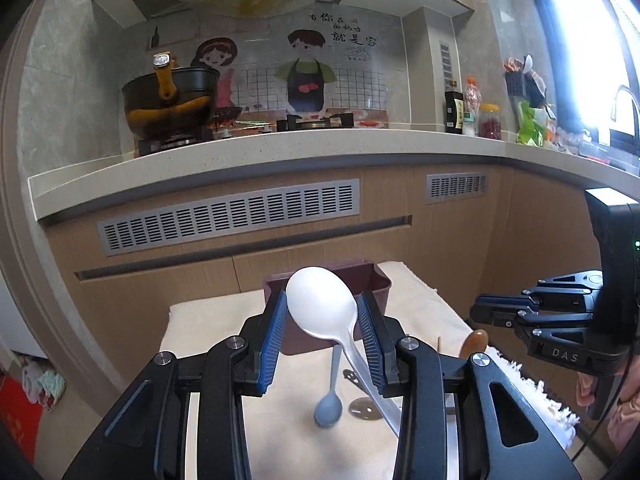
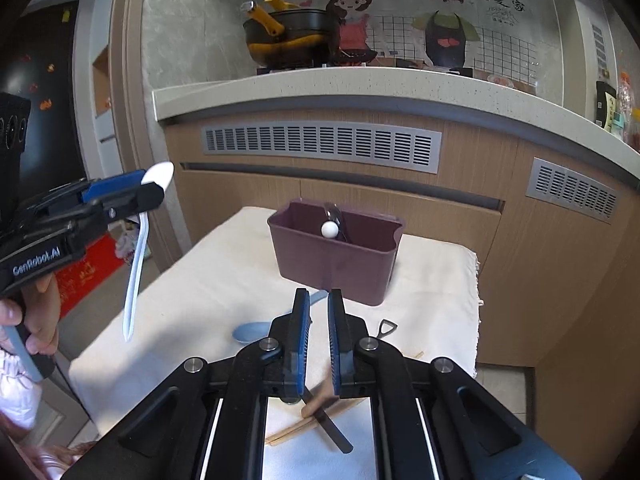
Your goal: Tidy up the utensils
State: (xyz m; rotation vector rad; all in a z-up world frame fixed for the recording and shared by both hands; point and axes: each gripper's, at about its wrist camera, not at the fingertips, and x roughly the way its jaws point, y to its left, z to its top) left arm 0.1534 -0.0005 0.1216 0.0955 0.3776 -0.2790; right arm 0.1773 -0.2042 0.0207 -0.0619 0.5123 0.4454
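My left claw pinches a glossy white plastic spoon between its ribbed blue pads, bowl up and forward, the slim handle slanting down and back beneath the claw, well above the tabletop. Just ahead of the fingertips stands a matte, plum-coloured rectangular plastic bin on a cream cloth; in the right wrist view it holds a shiny metal utensil and something with a round white end, though I cannot tell exactly what those are. Below the left claw lie a grey-blue spoon, its oval bowl nearest me, and a flat perforated metal piece beside it.

My right claw has its pads pressed nearly together with only a narrow gap, gripping nothing. Under it, near its base, pale wooden chopsticks cross a dark-handled utensil, and a small dark shovel-shaped handle rests to its right. A brown wooden spoon bowl shows between the two claws.

Lettering on the claw bodies reads "GenRobot.AI" and "DAS". Behind the tabletop, a slotted grey vent crosses wood-grain cabinets below a speckled stone counter carrying a black-and-yellow pot.
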